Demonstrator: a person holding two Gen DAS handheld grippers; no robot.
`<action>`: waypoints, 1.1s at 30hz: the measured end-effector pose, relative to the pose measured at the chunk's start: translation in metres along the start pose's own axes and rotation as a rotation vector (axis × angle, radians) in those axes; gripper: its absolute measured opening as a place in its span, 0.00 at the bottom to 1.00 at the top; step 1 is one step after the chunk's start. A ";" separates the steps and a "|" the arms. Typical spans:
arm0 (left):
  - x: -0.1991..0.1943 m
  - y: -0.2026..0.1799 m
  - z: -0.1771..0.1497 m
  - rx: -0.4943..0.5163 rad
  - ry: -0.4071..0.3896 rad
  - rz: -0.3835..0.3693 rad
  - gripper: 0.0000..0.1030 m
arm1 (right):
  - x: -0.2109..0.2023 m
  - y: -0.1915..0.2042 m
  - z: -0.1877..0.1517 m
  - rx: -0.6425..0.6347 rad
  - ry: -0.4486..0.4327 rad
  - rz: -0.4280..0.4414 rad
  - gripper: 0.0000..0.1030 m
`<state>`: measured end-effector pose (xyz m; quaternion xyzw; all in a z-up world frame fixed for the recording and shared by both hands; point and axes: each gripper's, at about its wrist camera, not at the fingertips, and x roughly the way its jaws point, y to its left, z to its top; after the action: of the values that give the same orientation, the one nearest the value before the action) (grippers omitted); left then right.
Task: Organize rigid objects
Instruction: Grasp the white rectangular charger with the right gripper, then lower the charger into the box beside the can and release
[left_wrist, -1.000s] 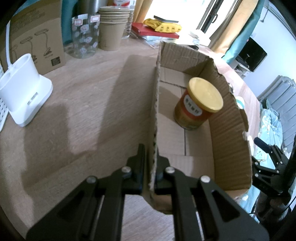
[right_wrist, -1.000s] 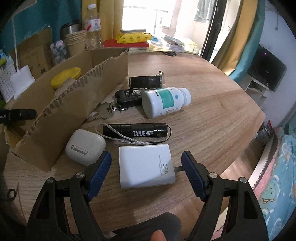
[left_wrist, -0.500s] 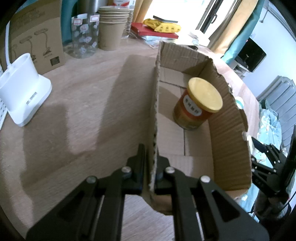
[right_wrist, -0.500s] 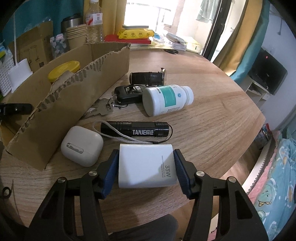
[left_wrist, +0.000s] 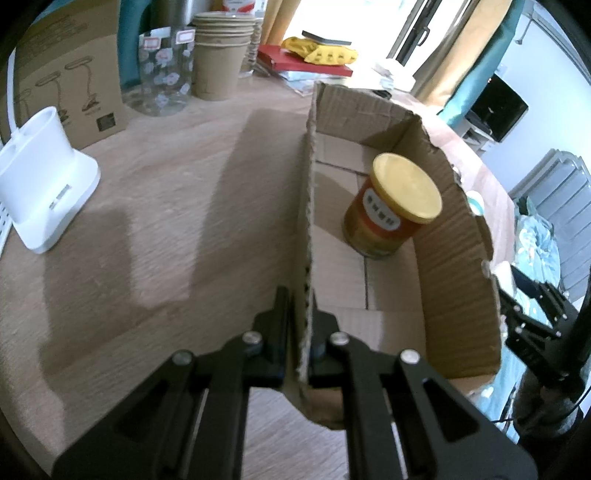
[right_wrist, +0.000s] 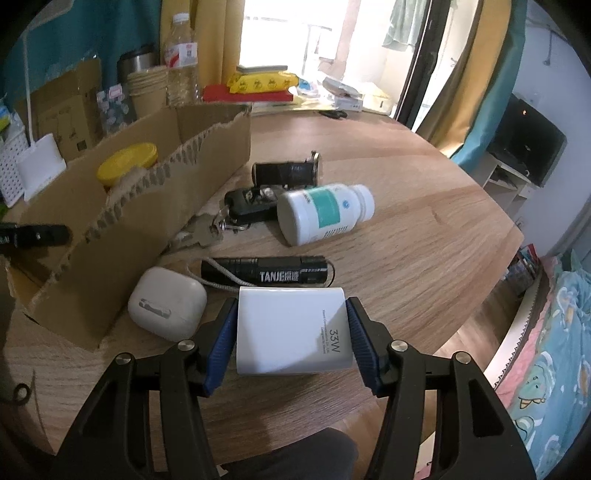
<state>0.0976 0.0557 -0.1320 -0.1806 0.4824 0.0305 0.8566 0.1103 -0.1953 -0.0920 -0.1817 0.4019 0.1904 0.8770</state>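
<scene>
Round wooden table (right_wrist: 424, 236) by a bright window with yellow and teal curtains, clutter along the far edge: stack of paper cups (left_wrist: 218, 62), patterned glass jar (left_wrist: 162, 74), white holder (left_wrist: 44, 184), red book with yellow packet on top (right_wrist: 258, 86). Open cardboard box (left_wrist: 454, 266) with torn corrugated walls sits on the table; a yellow-lidded can (left_wrist: 395, 206) stands upright inside, near the right wall. Left gripper (left_wrist: 303, 321) clamped tight on the box's left wall, one finger each side of the cardboard edge. Right gripper (right_wrist: 291, 332) closed on the white 33W charger (right_wrist: 291, 328), blue pads pressed flat on both its sides; can't tell if the charger is off the table. Just beyond it lies a black TANJE flashlight (right_wrist: 266, 271) with a wrist cord; white earbud case (right_wrist: 166, 308) just left of the charger, beside the box's outer wall. Farther back: white pill bottle (right_wrist: 325, 212) on its side, car key fob with keys (right_wrist: 243, 205), a black cylinder (right_wrist: 286, 173). All of those outside the box.
</scene>
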 end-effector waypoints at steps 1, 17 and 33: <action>0.000 -0.001 0.000 0.001 0.000 0.000 0.06 | -0.002 0.000 0.002 0.000 -0.005 -0.001 0.58; 0.002 -0.003 0.001 0.009 -0.001 -0.006 0.06 | -0.040 0.027 0.066 -0.037 -0.152 0.052 0.58; 0.002 -0.003 0.001 0.010 -0.002 -0.006 0.06 | -0.045 0.068 0.117 -0.129 -0.225 0.102 0.58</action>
<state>0.1002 0.0526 -0.1324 -0.1779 0.4811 0.0256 0.8580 0.1248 -0.0900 0.0026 -0.1947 0.2965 0.2793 0.8923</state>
